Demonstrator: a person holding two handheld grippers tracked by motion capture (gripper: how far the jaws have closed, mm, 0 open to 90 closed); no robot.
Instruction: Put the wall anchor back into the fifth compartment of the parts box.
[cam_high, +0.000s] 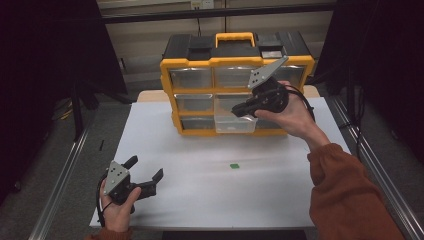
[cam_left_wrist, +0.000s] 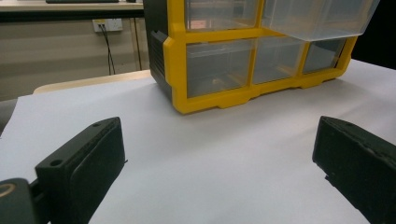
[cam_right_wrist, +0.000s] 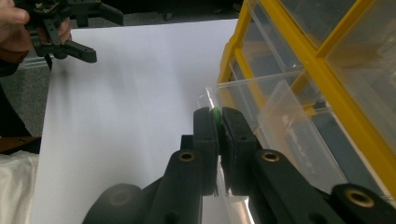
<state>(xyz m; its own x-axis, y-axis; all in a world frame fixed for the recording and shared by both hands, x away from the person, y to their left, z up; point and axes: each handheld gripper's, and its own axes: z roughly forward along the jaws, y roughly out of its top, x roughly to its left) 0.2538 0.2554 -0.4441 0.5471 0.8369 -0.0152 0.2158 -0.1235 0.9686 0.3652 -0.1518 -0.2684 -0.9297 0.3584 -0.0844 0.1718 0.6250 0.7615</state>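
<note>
Dark curtains close off both sides of the room, and a white table (cam_high: 210, 195) stands in the middle with a yellow-and-black drawer organizer (cam_high: 236, 64) at its far end. One clear plastic drawer (cam_high: 234, 122) in the bottom row is pulled part-way out.

The right gripper (cam_high: 239, 108) is up at that open drawer. In the right gripper view its jaws are pressed nearly together on a small green piece (cam_right_wrist: 215, 113), which peeps out at their tips just above the drawer's front edge. A second small green piece (cam_high: 233, 166) lies alone on the table, well apart from the organizer. The left gripper (cam_high: 146, 173) rests low near the table's near left corner, jaws spread wide with nothing between them.

My guess is that the green bits are light, stiff and small enough to squirt out of a careless pinch; the one on the table lies flat, so it would want taking by its edges, from above. The drawer looks like thin, slick plastic, light and a little flexible, best handled by its front lip.

No brand or writing can be read anywhere; the organizer's faces are plain.
</note>
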